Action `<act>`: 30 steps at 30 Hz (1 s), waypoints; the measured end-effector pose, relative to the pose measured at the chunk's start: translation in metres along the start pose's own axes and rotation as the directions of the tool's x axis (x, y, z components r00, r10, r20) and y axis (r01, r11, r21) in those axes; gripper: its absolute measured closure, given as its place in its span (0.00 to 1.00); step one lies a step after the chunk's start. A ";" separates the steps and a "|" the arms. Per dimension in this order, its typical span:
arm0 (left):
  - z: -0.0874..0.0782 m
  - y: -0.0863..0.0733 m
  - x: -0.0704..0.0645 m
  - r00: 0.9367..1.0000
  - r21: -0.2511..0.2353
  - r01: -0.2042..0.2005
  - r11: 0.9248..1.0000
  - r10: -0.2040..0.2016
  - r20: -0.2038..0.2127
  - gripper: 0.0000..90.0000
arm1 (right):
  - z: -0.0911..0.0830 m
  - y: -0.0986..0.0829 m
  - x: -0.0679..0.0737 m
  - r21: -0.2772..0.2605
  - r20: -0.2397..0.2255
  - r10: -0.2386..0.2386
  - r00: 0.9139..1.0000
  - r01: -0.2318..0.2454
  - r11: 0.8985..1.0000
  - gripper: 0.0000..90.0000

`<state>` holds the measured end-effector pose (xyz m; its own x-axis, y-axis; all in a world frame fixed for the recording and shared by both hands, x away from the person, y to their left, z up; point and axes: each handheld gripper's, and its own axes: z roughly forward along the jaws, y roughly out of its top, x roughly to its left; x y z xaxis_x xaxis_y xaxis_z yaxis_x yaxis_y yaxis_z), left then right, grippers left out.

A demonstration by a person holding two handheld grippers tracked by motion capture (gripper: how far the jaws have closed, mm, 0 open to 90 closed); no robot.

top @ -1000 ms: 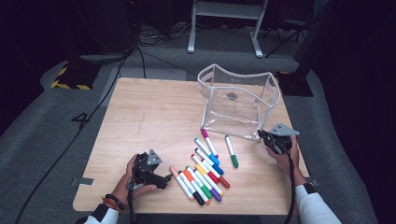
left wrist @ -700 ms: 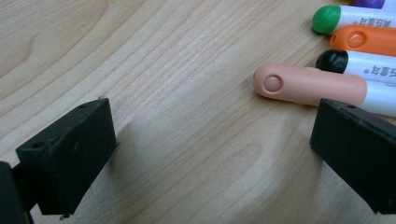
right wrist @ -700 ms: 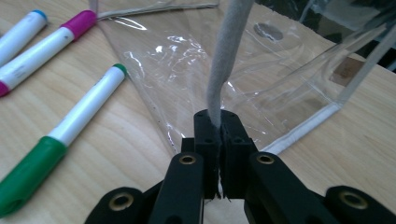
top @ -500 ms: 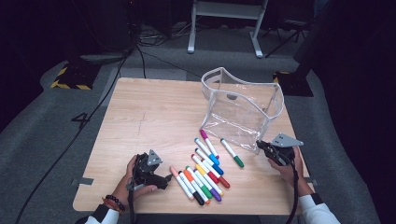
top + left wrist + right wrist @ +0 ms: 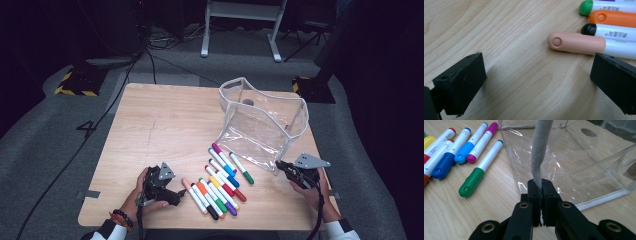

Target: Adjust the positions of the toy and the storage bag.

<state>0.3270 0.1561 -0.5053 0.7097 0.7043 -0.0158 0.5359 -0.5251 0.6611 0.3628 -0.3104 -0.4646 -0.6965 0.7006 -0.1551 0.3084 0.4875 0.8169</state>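
Note:
A clear plastic pouch (image 5: pixel 260 125) with white trim stands open on the wooden table (image 5: pixel 165 130). My right gripper (image 5: pixel 278 165) is at its near right corner. In the right gripper view that gripper (image 5: pixel 539 187) is shut on the pouch's (image 5: pixel 579 155) grey-white trim strip (image 5: pixel 539 150). Several coloured markers (image 5: pixel 220 182) lie in a row left of the pouch, a green-capped one (image 5: pixel 480 173) nearest it. My left gripper (image 5: pixel 177 196) rests on the table, open, its jaws (image 5: pixel 537 72) wide apart just short of a peach-capped marker (image 5: pixel 576 43).
Orange (image 5: pixel 614 18), black (image 5: pixel 590 29) and green (image 5: pixel 586 7) marker caps lie just beyond the peach one. The table's near edge (image 5: pixel 200 227) runs close behind both hands. A metal stand (image 5: pixel 240 20) and cables sit on the floor beyond the table.
My right gripper has drawn back toward the near edge with the trim in it, pulling the pouch's near corner along. The left gripper has stayed put.

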 end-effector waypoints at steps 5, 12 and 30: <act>-0.003 -0.003 0.000 1.000 0.001 -0.021 1.000 0.021 0.016 0.01 | -0.004 -0.002 0.006 0.005 -0.009 -0.001 1.000 0.001 1.000 0.97; -0.002 -0.002 0.000 0.999 0.002 -0.027 1.000 0.027 0.023 0.00 | -0.006 -0.001 0.009 0.018 -0.027 0.001 1.000 0.000 1.000 0.90; -0.003 -0.003 0.000 0.997 -0.001 -0.057 0.998 0.057 0.048 0.01 | -0.023 -0.016 0.030 0.097 -0.078 0.075 0.994 -0.068 0.993 0.64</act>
<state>0.3237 0.1590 -0.5053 0.7602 0.6495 -0.0141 0.4942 -0.5641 0.6615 0.3220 -0.3096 -0.4697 -0.7196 0.6926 -0.0494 0.4159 0.4869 0.7681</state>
